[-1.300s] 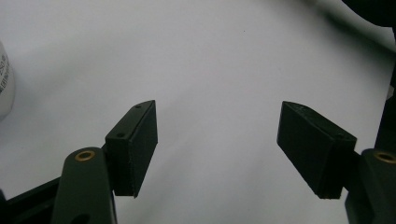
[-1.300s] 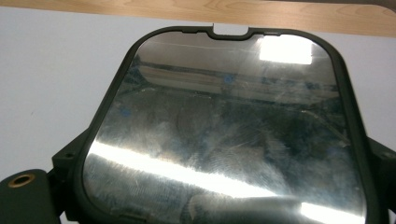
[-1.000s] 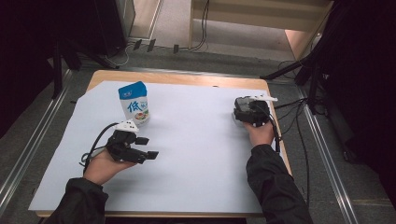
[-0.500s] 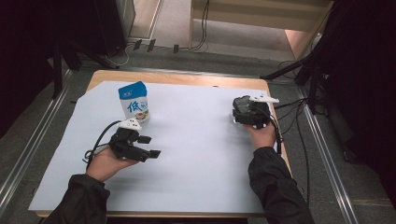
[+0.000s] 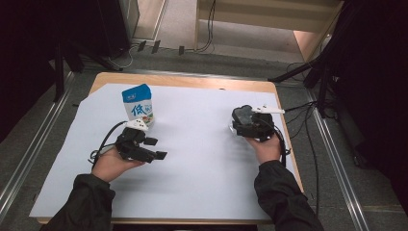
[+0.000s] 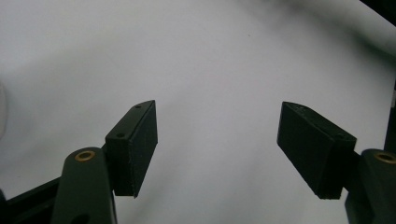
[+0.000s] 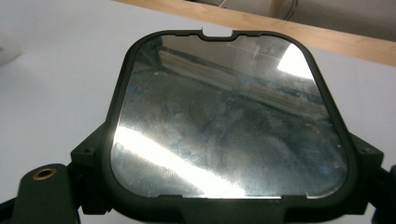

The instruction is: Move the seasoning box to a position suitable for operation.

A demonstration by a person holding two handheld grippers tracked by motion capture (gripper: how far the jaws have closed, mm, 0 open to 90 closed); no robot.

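A blue and white milk carton [image 5: 138, 105] stands upright on the white sheet [image 5: 202, 163] at the back left. My left gripper [image 5: 155, 148] hovers just in front of it, open. In the left gripper view its jaws have just closed a little, and its fingertips [image 6: 135, 140] have only white sheet between them. My right gripper [image 5: 243, 121] at the right of the table is shut on a black-framed, rounded-square thing with a shiny mirror-like face [image 7: 229, 121], which lies between the jaws in the right gripper view.
The white sheet covers most of the wooden table [image 5: 192, 82], whose far edge [image 7: 280, 28] also shows in the right gripper view. Cables [image 5: 308, 144] trail off the table's right side. Metal rails [image 5: 29, 159] run along the floor on both sides.
My right hand has carried the black-framed thing a little to the left, toward the table's middle. The left hand has stayed nearly where it was.
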